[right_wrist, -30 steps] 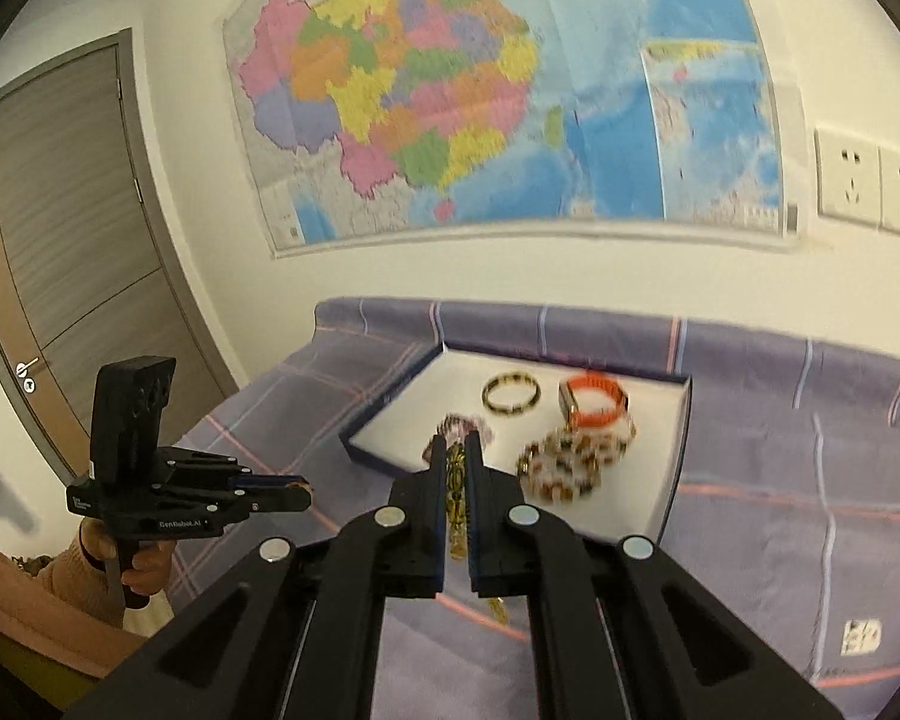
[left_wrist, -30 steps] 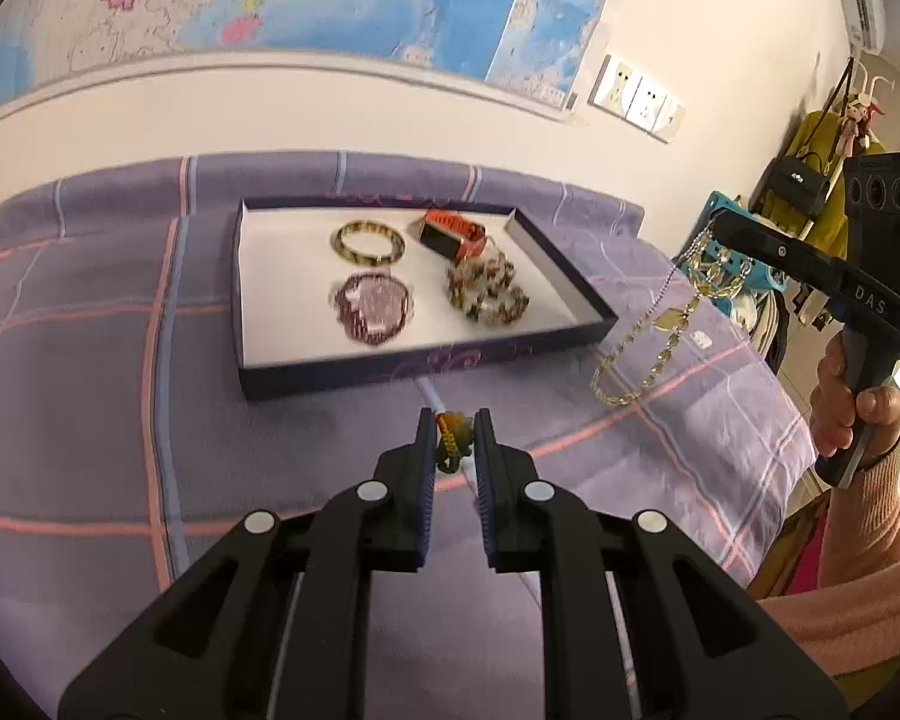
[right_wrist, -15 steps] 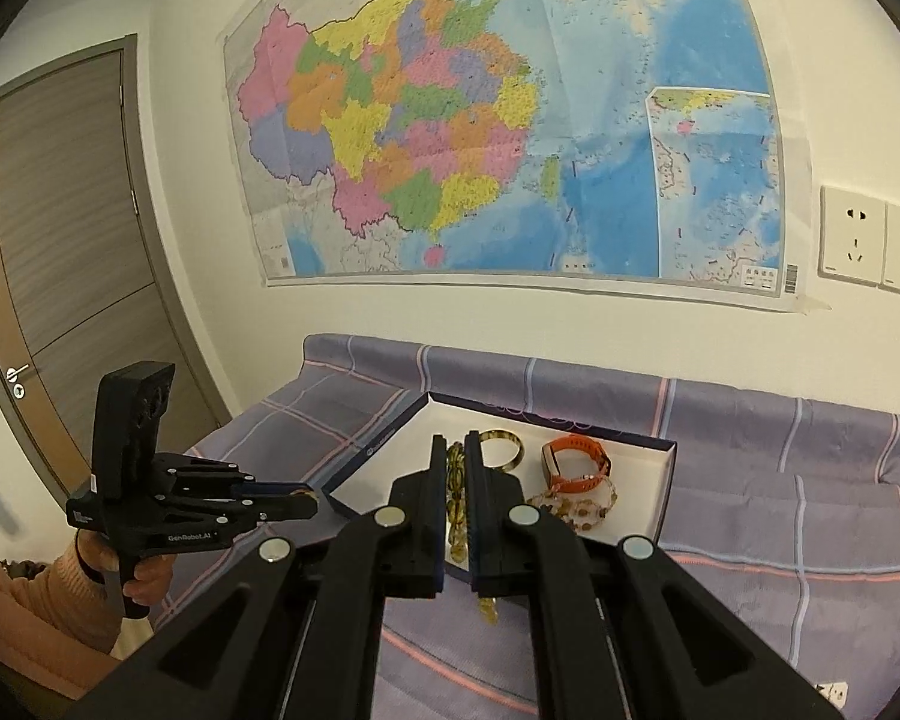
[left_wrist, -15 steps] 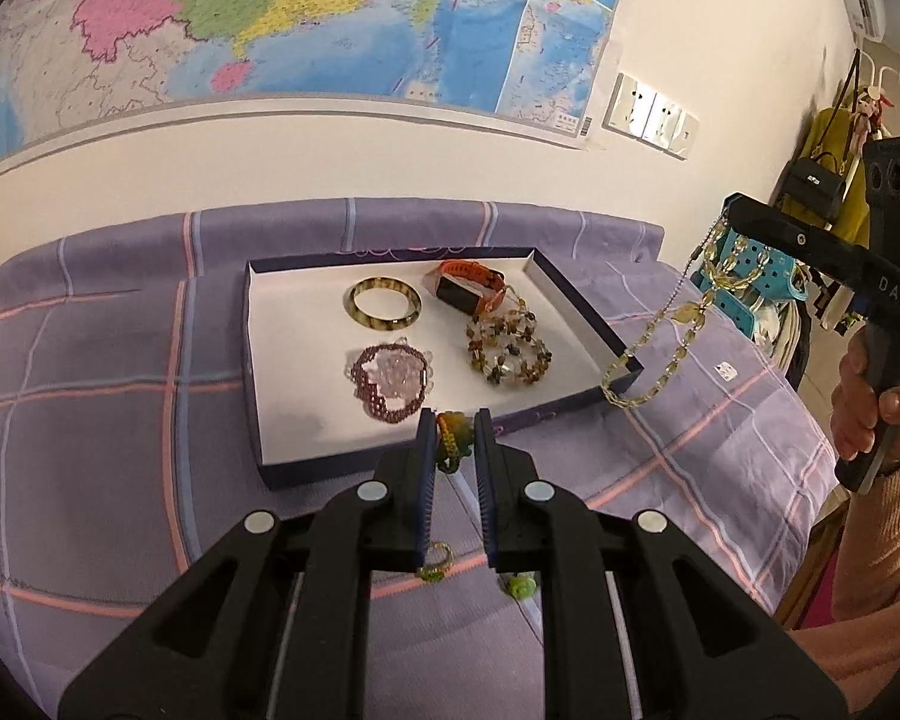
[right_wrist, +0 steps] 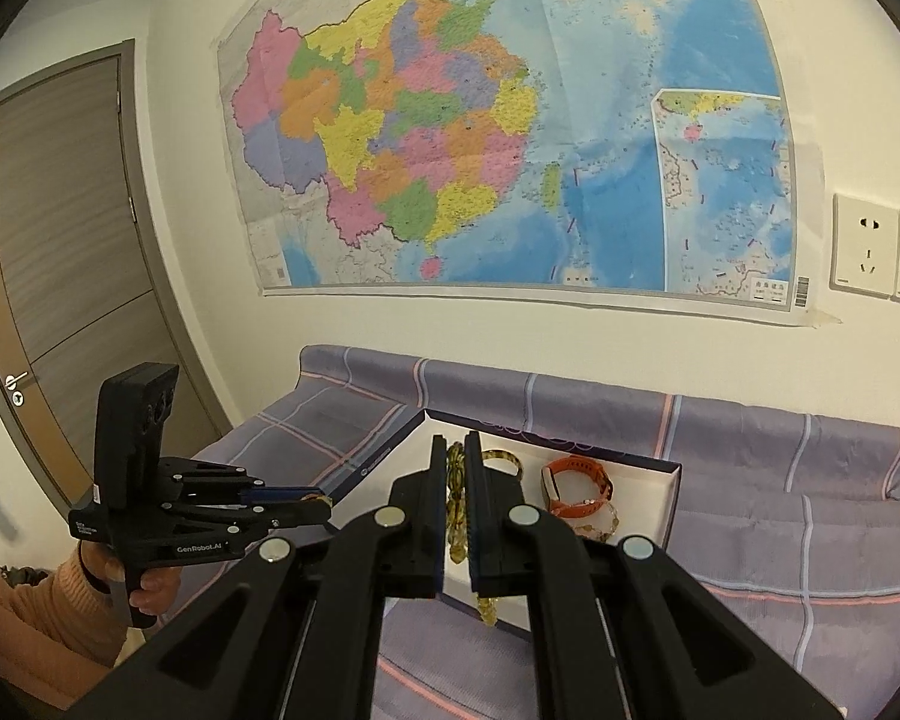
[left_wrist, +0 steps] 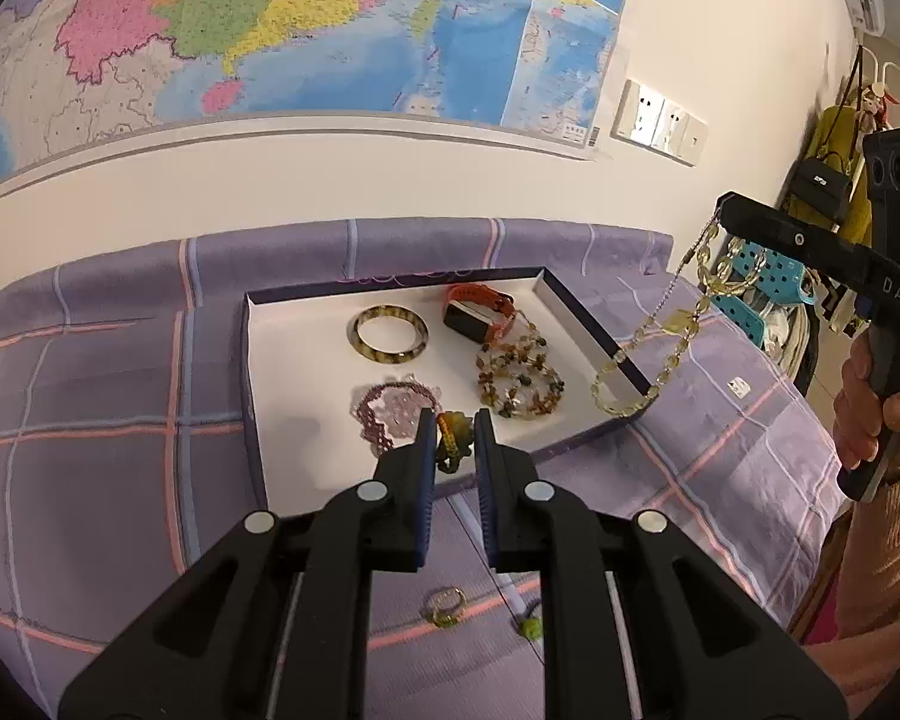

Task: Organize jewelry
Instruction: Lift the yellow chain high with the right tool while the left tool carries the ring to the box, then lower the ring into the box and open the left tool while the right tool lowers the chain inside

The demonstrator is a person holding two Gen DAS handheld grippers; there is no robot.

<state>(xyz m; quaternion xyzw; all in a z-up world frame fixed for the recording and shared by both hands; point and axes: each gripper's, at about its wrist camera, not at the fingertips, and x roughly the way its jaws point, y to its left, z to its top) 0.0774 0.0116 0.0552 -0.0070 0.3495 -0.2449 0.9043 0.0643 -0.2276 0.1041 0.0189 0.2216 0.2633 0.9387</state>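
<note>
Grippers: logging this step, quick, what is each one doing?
Left gripper: shut on a small green and orange trinket.
Right gripper: shut on a yellow bead necklace.

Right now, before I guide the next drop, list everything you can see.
tray: one, white inside, dark blue walls, on the bedspread
bangle: one, amber, in tray
watch: one, orange strap, in tray
bead bracelets: a multicolour pile, in tray
pink bracelet: one, in tray
yellow necklace: one, hanging from right tongs
green charm: one, between left tongs' pads
ring: one, gold-green, on bedspread
green bead: one, on bedspread
bedspread: purple plaid
map: one, wall
left tongs: shut on charm
right tongs: shut on necklace
</note>
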